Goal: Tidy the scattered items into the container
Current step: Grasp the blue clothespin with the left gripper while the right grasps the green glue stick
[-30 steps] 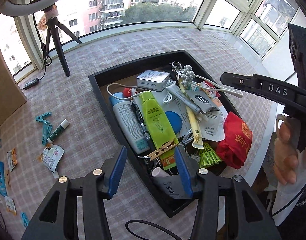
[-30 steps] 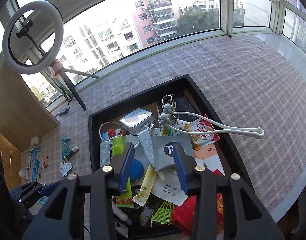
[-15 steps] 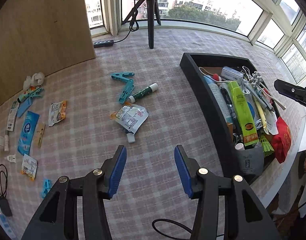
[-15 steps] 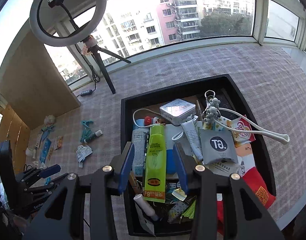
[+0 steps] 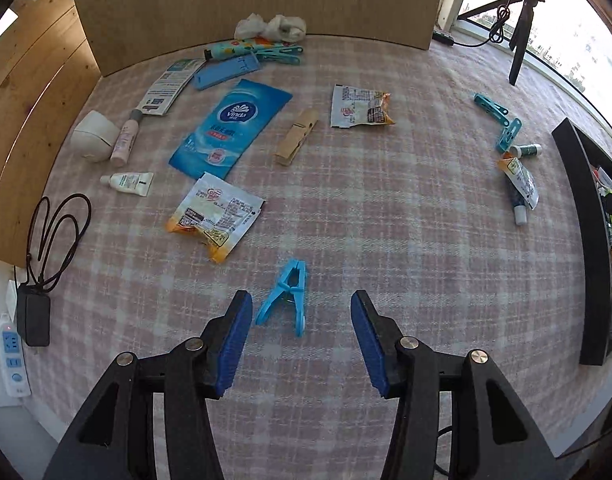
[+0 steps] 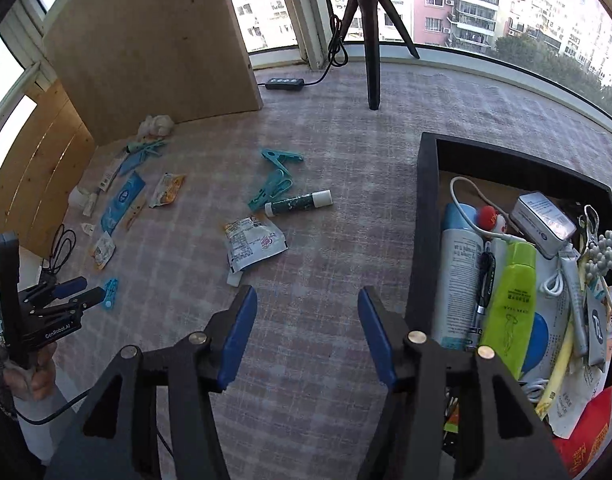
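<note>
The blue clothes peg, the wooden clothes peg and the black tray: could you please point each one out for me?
blue clothes peg (image 5: 286,297), left wrist view, middle of its body.
wooden clothes peg (image 5: 297,137), left wrist view, middle of its length.
black tray (image 6: 426,216), right wrist view, its left wall.

We see a black rectangular container (image 6: 426,216) at the right of the checked surface (image 5: 386,220), already crowded with tubes, a pale green bottle (image 6: 510,300), a white cable and packets. Still scattered outside it: a light blue clothes peg (image 5: 286,296) lying flat, a torn snack packet (image 5: 215,218), a blue wipes pack (image 5: 229,126), a wooden peg (image 5: 297,137), a second snack packet (image 5: 360,107), a small white tube (image 5: 127,182), two teal pegs (image 5: 502,122) beside a dark green stick with a white cap (image 6: 298,203), and a crumpled sachet (image 6: 253,242) near it.
</note>
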A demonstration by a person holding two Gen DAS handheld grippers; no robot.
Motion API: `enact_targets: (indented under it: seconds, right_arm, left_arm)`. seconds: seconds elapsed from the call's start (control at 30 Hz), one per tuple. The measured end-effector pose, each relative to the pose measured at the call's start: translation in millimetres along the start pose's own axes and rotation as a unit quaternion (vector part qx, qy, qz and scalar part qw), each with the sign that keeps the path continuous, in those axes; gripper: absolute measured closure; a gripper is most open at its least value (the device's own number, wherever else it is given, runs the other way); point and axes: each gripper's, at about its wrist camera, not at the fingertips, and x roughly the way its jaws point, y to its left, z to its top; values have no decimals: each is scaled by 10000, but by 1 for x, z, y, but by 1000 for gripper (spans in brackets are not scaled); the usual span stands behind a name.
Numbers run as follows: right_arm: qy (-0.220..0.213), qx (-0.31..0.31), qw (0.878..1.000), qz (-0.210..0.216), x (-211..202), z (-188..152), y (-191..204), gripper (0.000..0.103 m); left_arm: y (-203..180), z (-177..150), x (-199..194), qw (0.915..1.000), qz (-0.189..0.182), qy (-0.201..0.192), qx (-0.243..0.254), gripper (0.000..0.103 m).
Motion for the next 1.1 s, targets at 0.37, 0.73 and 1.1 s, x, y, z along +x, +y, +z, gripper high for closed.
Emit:
enact_targets:
  seconds: [0.37,0.73,1.1]
  right_arm:
    - [486,38,9986,-200,57,66,-16,51]
    - [1241,1805,9757,99,104,77,-36,51]
    - [1244,2107,9696,-108,126,84,-20,63]
  left_arm:
    - [15,-5,7,9999,0,-5,148,53]
    - [14,1,18,9990,-101,80,439,52]
    - [15,12,38,9985,-165,119,510,49]
